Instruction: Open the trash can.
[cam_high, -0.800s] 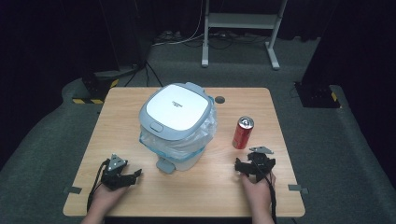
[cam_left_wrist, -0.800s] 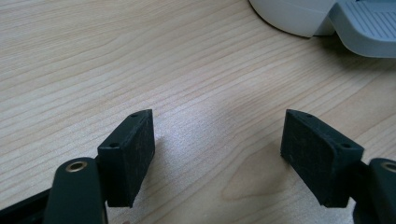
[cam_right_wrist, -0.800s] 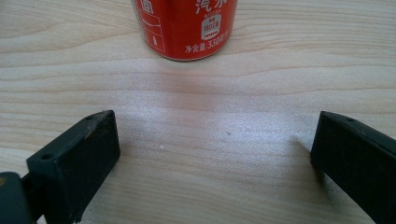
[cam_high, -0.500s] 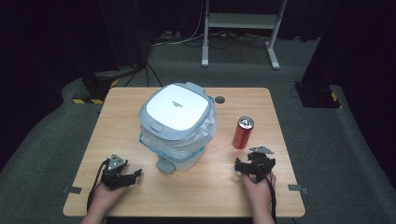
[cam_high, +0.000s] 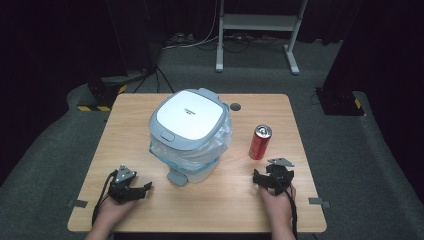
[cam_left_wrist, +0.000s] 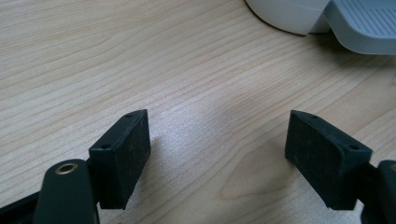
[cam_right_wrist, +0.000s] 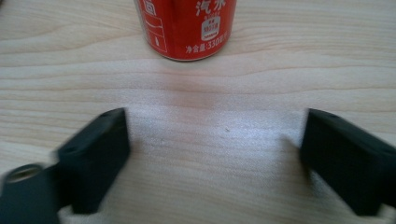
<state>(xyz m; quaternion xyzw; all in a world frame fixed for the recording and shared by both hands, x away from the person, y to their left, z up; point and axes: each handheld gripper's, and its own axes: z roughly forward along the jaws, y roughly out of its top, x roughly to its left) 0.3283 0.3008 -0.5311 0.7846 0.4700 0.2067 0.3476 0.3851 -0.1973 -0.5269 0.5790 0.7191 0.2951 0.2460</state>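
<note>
Wooden table (cam_high: 235, 200): red can (cam_high: 260, 142) upright, long axis vertical; right tool (cam_right_wrist: 212, 154) jaws apart, empty, facing can.

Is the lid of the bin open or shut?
Shut. In the high view the white lid lies flat on the bin, with the clear bag's edge puffing out beneath it.

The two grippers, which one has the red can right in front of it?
The right gripper; the red can stands upright just beyond its open jaws.
</note>
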